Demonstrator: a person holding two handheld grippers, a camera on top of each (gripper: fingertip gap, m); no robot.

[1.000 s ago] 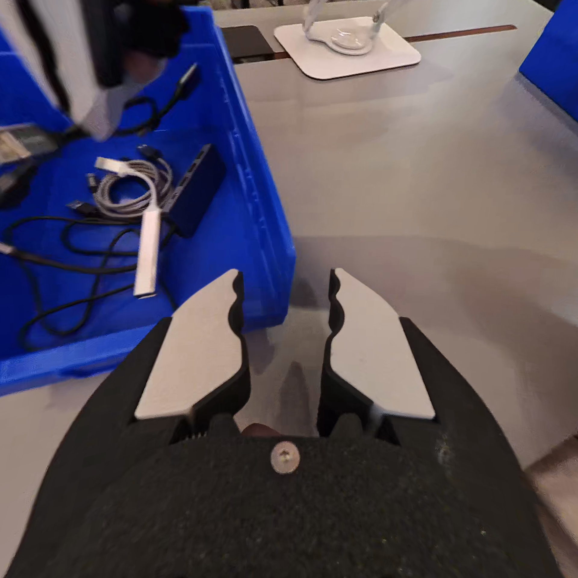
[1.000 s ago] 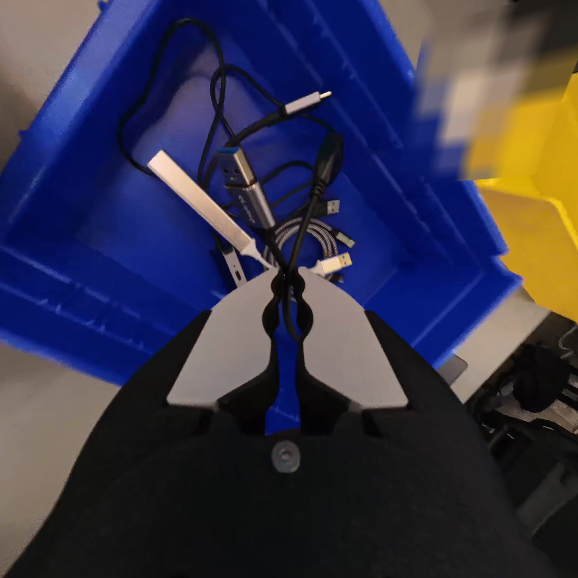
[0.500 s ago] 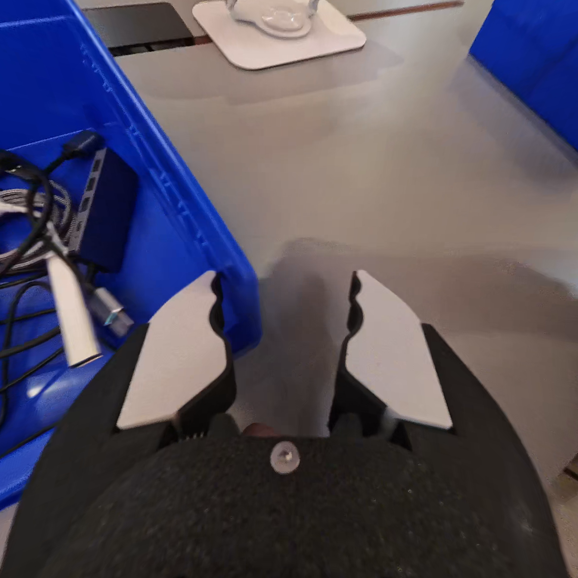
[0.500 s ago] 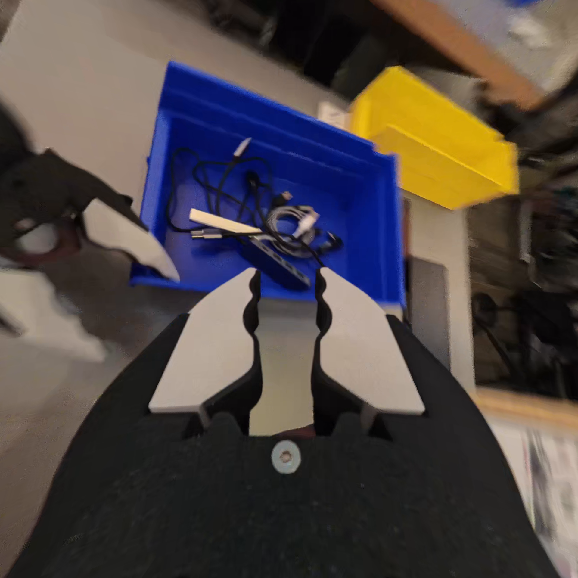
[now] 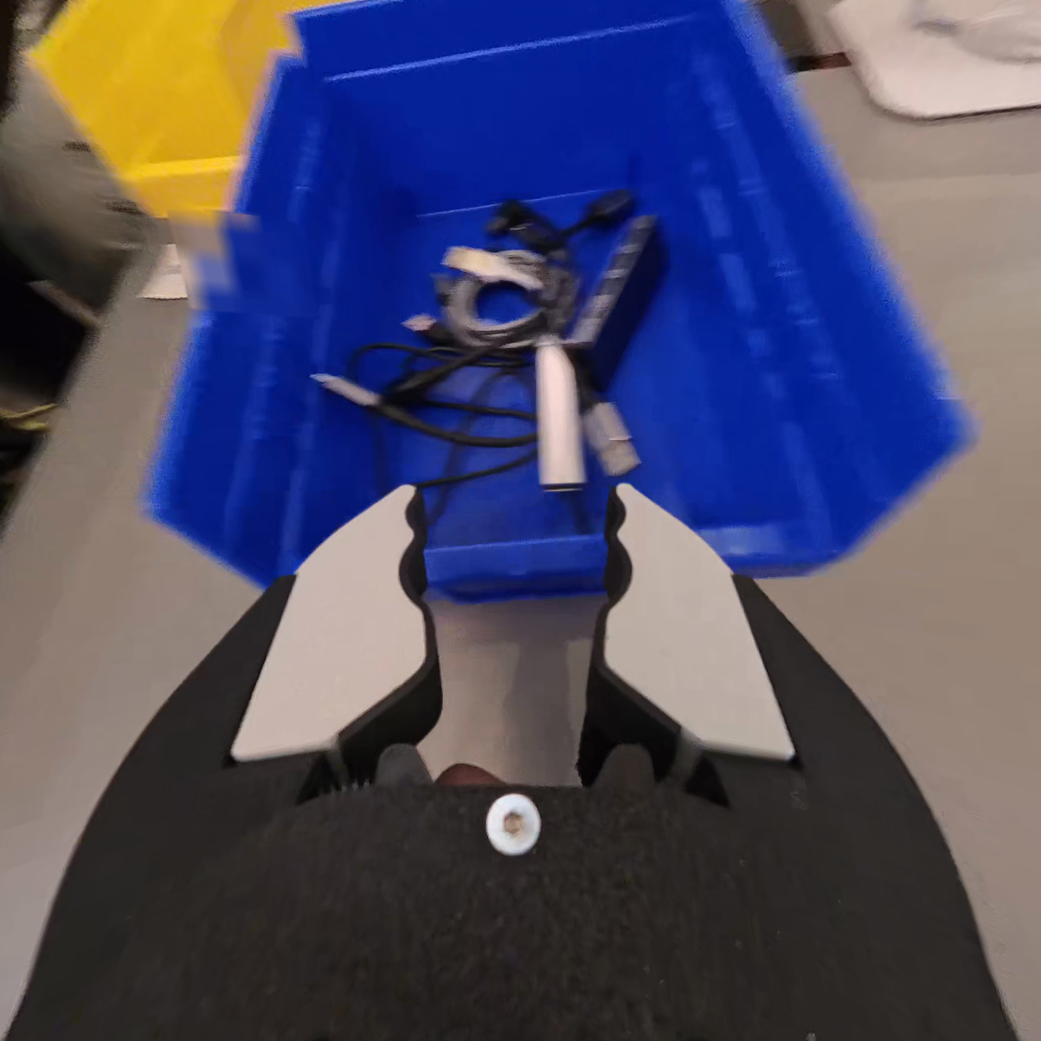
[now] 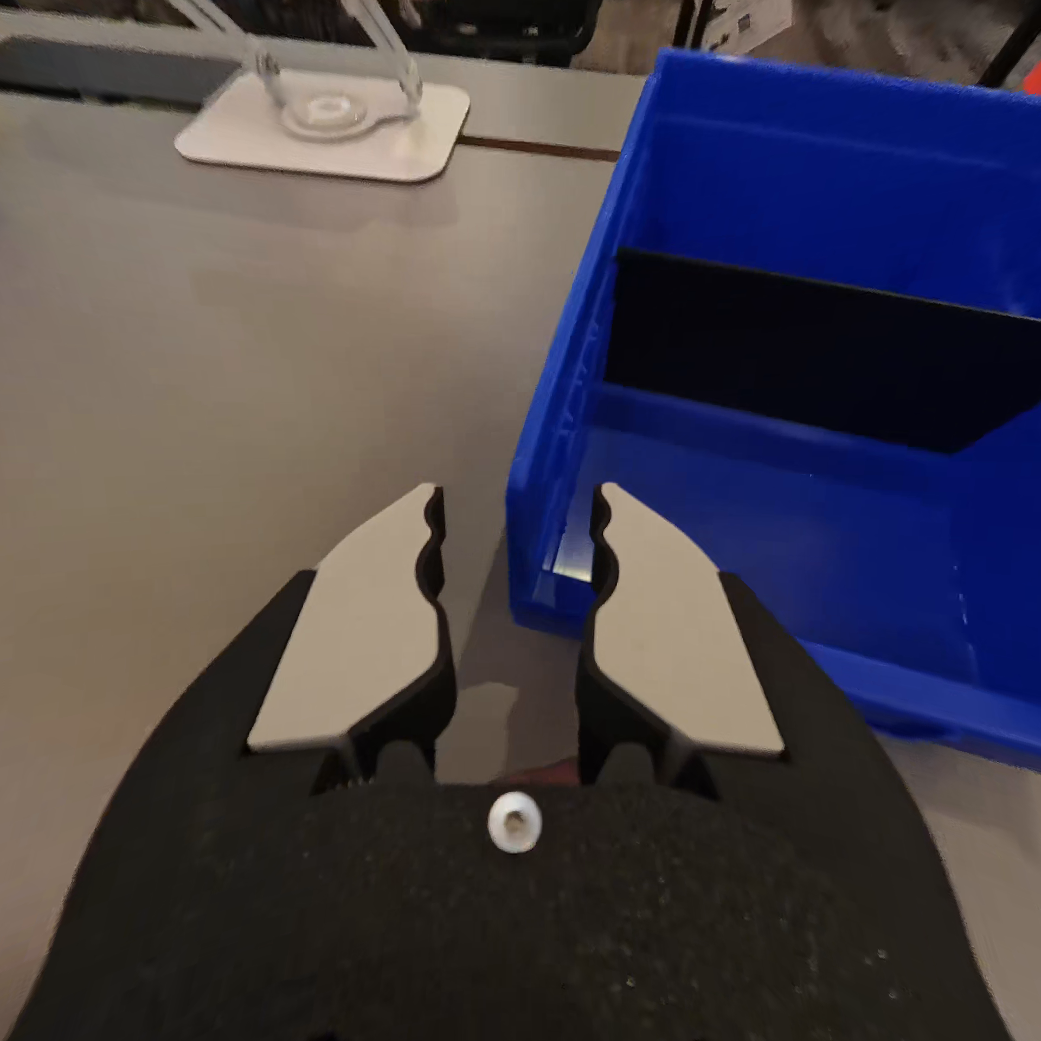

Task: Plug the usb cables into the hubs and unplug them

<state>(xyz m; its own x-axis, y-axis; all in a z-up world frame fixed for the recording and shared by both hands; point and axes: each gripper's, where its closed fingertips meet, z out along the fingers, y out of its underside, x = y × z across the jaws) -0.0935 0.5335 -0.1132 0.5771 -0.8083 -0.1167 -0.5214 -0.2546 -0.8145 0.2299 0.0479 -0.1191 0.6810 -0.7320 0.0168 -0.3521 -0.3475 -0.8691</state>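
Observation:
In the blurred left wrist view a blue bin (image 5: 788,349) holds a tangle of black cables (image 5: 450,394), a coiled grey braided cable (image 5: 495,298), a slim silver hub (image 5: 555,417), a dark hub (image 5: 614,281) and a grey USB plug (image 5: 611,439). My left gripper (image 5: 514,495) is open and empty, just in front of the bin's near wall. In the right wrist view my right gripper (image 6: 517,490) is open and empty over the grey table (image 6: 225,394), at the near left corner of a second blue bin (image 6: 817,479).
The second bin has a black divider (image 6: 817,349) across it. A white flat base with a clear stand (image 6: 327,124) sits at the table's far side. A yellow bin (image 5: 152,96) stands behind the cable bin on the left. Spacing between my two grippers at the tips: around 60 cm.
My right gripper let go of the black cable, opened, and swung away from the cable bin to the second blue bin. My left gripper turned left and now faces the cable bin.

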